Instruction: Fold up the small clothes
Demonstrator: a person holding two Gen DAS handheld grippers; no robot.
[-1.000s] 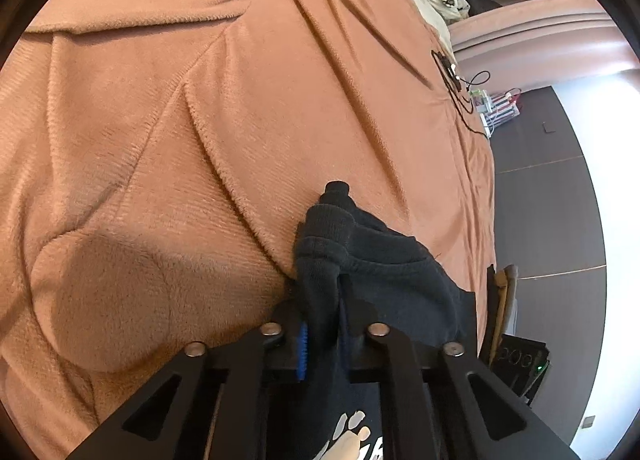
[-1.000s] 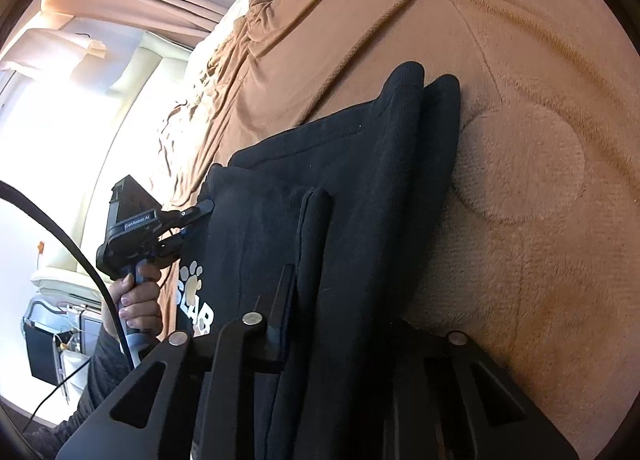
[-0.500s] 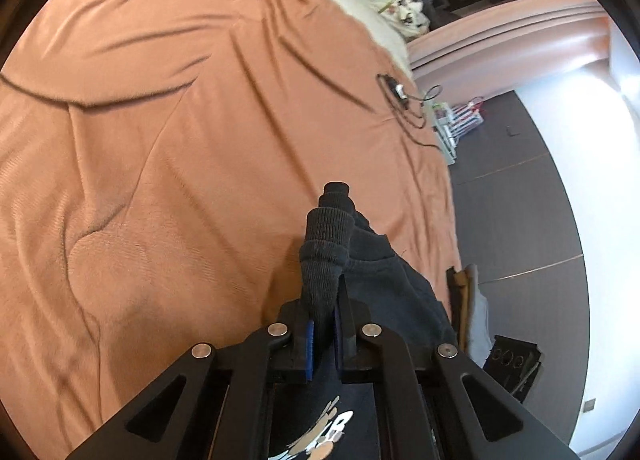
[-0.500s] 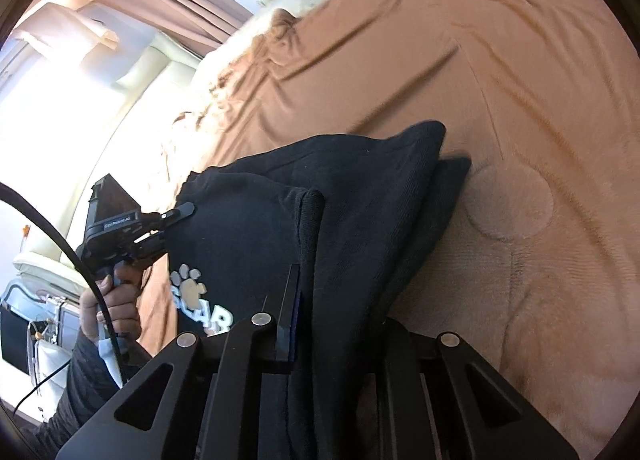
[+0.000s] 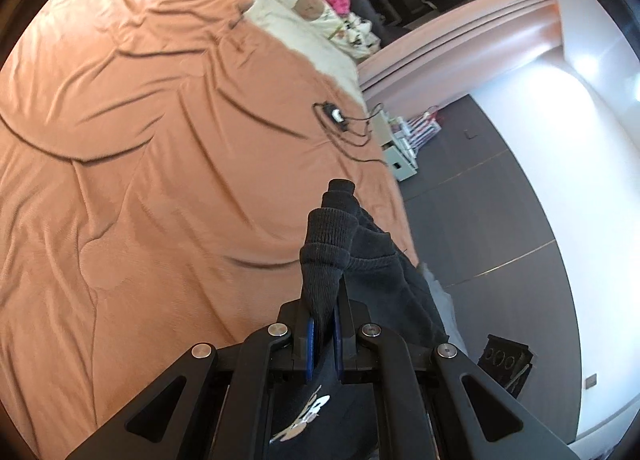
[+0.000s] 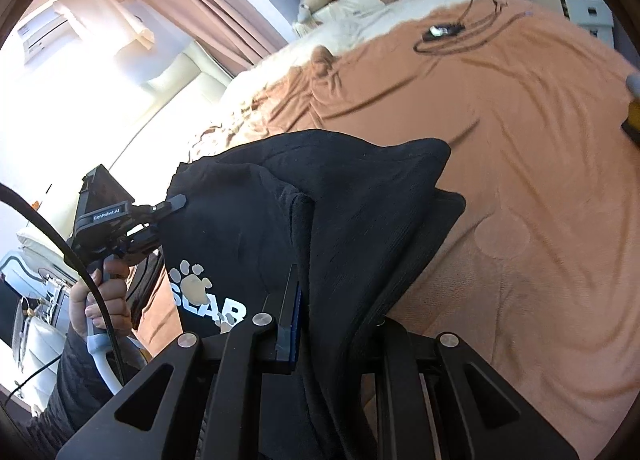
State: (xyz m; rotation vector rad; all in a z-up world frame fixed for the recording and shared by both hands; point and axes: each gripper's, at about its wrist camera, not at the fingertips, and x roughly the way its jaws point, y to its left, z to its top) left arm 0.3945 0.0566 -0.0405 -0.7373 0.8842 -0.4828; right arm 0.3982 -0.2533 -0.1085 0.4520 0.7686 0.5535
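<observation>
Left wrist view: the left claw [image 5: 323, 324] pinches a ribbed edge of the black garment [image 5: 372, 272], lifted above the orange bedspread [image 5: 160, 179].

Right wrist view: the right claw [image 6: 320, 300] clamps another fold of the garment [image 6: 340, 195], which hangs above the bedspread [image 6: 520, 139].

The black garment [image 6: 360, 195] is matt knitted cloth with a fleecy nap; its cuff [image 5: 328, 244] is coarsely ribbed, and the printed paw-and-letter motif [image 6: 208, 296] is smooth and flat. The bed cover [image 5: 160, 163] is soft orange-brown cloth, matt, finely ribbed and creased. The left gripper [image 5: 323, 336] and right gripper [image 6: 320, 324] are matt black plastic with bright, polished metal pivot pins [image 5: 279, 329]; the jaws carry blue pads [image 6: 297, 312] of dull finish. The floor [image 5: 492, 219] is dark, smooth and faintly glossy.
</observation>
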